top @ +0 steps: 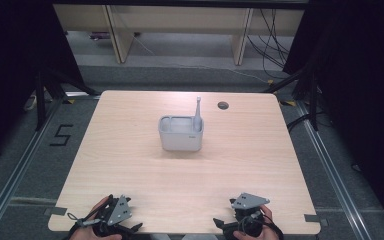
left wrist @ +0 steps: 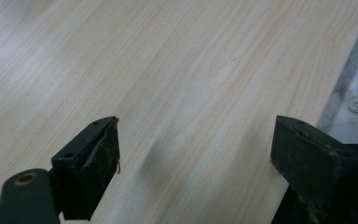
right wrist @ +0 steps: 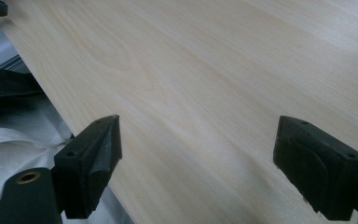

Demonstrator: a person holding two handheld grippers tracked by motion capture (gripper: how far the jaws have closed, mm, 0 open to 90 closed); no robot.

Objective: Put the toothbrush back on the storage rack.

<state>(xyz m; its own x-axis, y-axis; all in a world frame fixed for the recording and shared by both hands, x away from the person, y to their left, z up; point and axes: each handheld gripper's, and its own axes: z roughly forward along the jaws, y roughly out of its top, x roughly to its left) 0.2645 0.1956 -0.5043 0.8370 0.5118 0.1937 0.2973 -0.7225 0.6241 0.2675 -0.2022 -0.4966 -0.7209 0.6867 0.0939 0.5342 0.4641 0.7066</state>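
Left gripper point(top: 111, 226) and right gripper point(top: 240, 223): jaws apart, empty, at the near table point(top: 130, 150) edge. Grey holder point(top: 181, 133) with upright brush point(top: 198, 112): well ahead, between both. Step, judged: not begun; next calls for a forward reach.

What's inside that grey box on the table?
A grey stick stands upright in the grey box, at its right end. The rest looks empty, though the bottom is hidden by the walls.
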